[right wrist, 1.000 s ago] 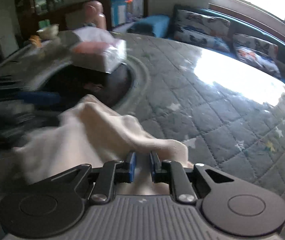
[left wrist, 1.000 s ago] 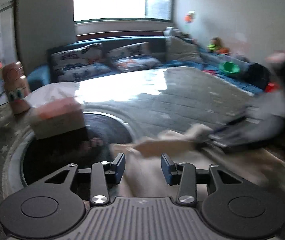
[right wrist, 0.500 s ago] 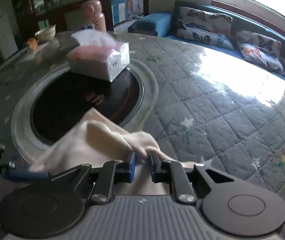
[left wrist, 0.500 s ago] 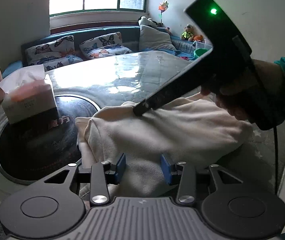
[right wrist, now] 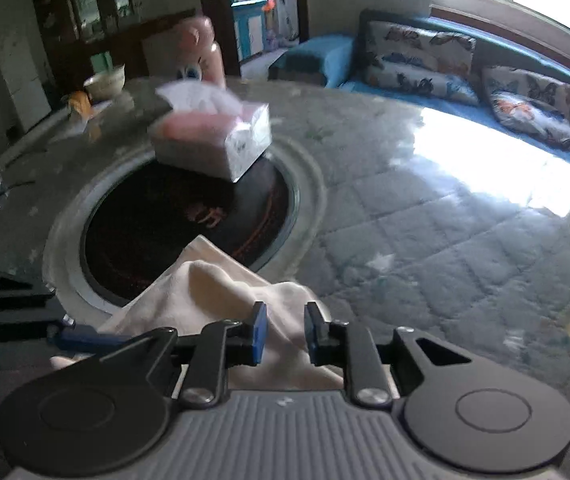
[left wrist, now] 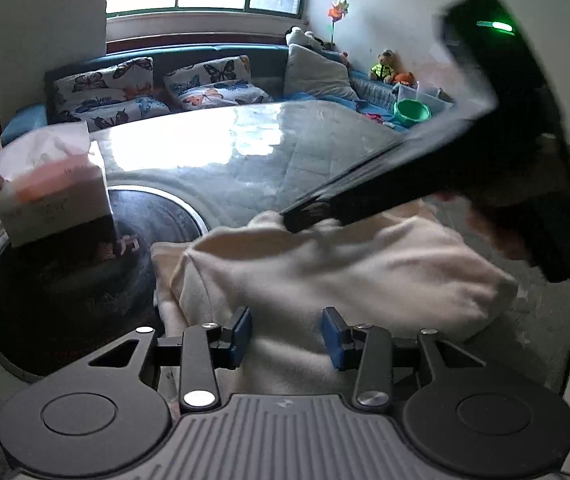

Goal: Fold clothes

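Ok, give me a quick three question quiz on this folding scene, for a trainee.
1. True or false: the tissue box lies on the floor.
2. The left gripper is: A) shut on the tissue box, B) open over the cream garment, C) out of view.
3. Fill in: the sofa cushions carry a ___ print.
Key: 1 false, it sits at the far edge of the table's dark round inset; 2 B; 3 butterfly.
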`<action>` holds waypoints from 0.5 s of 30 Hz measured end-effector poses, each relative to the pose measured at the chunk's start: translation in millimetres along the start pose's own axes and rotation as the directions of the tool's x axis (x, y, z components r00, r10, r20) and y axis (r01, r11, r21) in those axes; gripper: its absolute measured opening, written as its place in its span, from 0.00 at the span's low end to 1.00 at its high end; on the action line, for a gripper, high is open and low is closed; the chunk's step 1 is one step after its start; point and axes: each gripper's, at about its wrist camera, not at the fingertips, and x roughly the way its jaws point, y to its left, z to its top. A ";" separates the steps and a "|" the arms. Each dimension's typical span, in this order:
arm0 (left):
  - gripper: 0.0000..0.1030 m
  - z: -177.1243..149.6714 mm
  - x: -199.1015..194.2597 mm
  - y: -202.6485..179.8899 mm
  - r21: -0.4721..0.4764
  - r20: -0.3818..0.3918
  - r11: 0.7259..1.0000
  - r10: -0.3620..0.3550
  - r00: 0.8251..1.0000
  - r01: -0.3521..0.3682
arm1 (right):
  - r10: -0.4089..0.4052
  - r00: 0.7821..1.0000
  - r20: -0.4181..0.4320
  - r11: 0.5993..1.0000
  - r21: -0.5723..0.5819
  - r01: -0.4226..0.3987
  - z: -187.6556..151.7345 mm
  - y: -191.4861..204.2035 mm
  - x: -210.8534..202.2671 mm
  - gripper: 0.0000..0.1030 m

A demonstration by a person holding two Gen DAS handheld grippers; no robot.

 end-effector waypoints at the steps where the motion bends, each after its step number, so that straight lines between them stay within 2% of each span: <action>1: 0.42 1.9 -1.3 -1.0 0.001 0.010 1.000 -0.002 1.000 0.002 | -0.008 1.000 -0.001 1.000 -0.007 0.008 -3.1 -0.8 -9.4 0.20; 6: 0.42 5.5 12.6 -4.5 0.000 -0.008 1.000 0.014 1.000 -0.014 | -0.023 0.999 -0.039 0.998 -0.059 0.021 -36.7 7.4 -42.6 0.21; 11: 0.43 1.2 15.2 -6.1 0.025 -0.012 0.999 0.032 0.999 -0.031 | -0.025 0.998 -0.061 0.999 -0.043 0.023 -74.2 9.4 -53.6 0.21; 15: 0.44 2.1 10.8 -7.4 0.020 -0.015 0.999 0.047 0.999 -0.046 | -0.054 0.998 -0.024 0.998 -0.031 0.054 -93.1 7.5 -64.3 0.21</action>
